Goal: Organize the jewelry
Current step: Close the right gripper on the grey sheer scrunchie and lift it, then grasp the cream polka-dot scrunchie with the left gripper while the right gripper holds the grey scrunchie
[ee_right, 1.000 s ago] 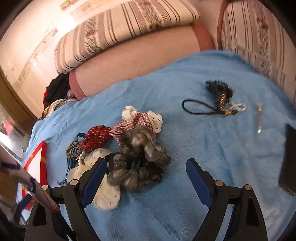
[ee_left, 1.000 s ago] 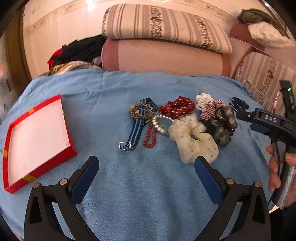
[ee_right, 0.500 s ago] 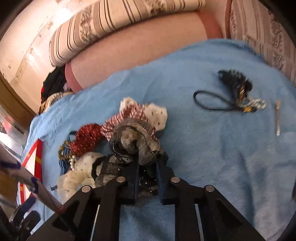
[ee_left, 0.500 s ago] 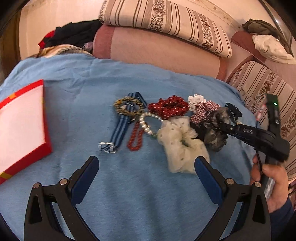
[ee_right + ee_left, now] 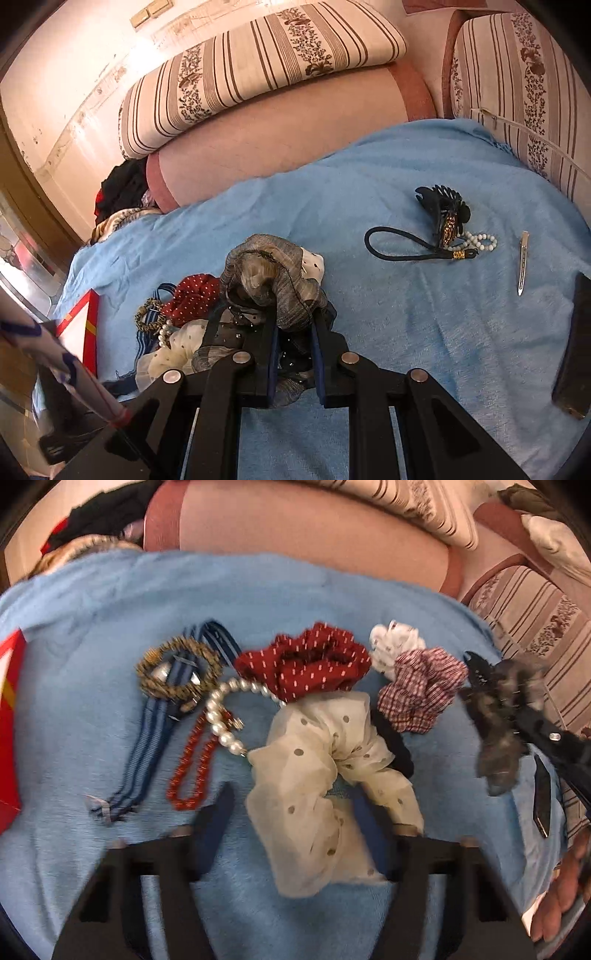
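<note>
A cream dotted scrunchie lies on the blue blanket, between the fingers of my left gripper. Its jaws are closing; the left pad still stands a little apart from the fabric. My right gripper is shut on a grey scrunchie, which it holds just above the pile; it hangs at the right of the left wrist view. Nearby lie a red dotted scrunchie, a plaid scrunchie, a pearl bracelet, a red bead bracelet and a blue striped strap. The red box sits at the left.
On the blanket's right side lie a black claw clip, a black cord loop, another pearl string and a silver hair clip. A dark flat object is at the right edge. Striped cushions rise behind.
My left gripper came forward and down over the cream scrunchie and its jaws narrowed. My right gripper shut on the grey scrunchie and raised it off the pile.
</note>
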`<control>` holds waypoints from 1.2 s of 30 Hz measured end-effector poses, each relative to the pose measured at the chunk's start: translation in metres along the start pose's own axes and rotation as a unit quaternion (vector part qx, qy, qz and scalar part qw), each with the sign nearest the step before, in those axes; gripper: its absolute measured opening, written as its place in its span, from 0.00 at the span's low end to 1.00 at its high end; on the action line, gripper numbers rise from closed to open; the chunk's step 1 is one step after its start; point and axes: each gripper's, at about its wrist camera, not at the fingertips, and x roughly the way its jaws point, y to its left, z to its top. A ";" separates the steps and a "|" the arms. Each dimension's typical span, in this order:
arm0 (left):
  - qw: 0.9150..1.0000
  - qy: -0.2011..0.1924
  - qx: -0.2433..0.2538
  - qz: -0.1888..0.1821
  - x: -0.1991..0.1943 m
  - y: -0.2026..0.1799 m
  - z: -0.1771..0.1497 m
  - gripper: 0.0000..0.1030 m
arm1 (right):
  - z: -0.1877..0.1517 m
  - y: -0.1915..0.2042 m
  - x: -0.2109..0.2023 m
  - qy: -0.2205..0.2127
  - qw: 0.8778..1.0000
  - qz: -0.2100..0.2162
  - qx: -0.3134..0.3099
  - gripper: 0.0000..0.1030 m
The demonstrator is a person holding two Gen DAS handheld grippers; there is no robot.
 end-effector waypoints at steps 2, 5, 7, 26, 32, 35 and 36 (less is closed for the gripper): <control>1.000 0.005 -0.001 -0.001 0.004 0.000 -0.002 0.16 | 0.001 0.001 -0.003 -0.003 1.000 0.004 -0.002 0.16; 1.000 -0.016 0.006 -0.002 -0.006 -0.002 -0.011 0.09 | 0.001 0.005 -0.009 -0.010 1.000 0.010 -0.010 0.16; 0.999 -0.032 0.015 -0.001 -0.019 -0.002 -0.017 0.09 | 0.001 0.010 -0.013 -0.014 1.000 0.014 -0.016 0.16; 0.999 -0.035 0.019 0.036 -0.070 0.058 -0.059 0.30 | -0.068 0.077 0.021 0.133 0.984 0.020 -0.116 0.29; 0.999 -0.028 0.005 0.037 -0.055 0.068 -0.058 0.46 | -0.074 0.072 0.033 0.147 0.981 -0.005 -0.126 0.49; 0.999 -0.020 0.003 0.042 -0.046 0.070 -0.059 0.38 | -0.075 0.075 0.037 0.151 0.980 -0.006 -0.130 0.50; 0.999 -0.026 0.009 0.047 -0.046 0.068 -0.060 0.24 | -0.076 0.077 0.040 0.155 0.979 -0.008 -0.133 0.49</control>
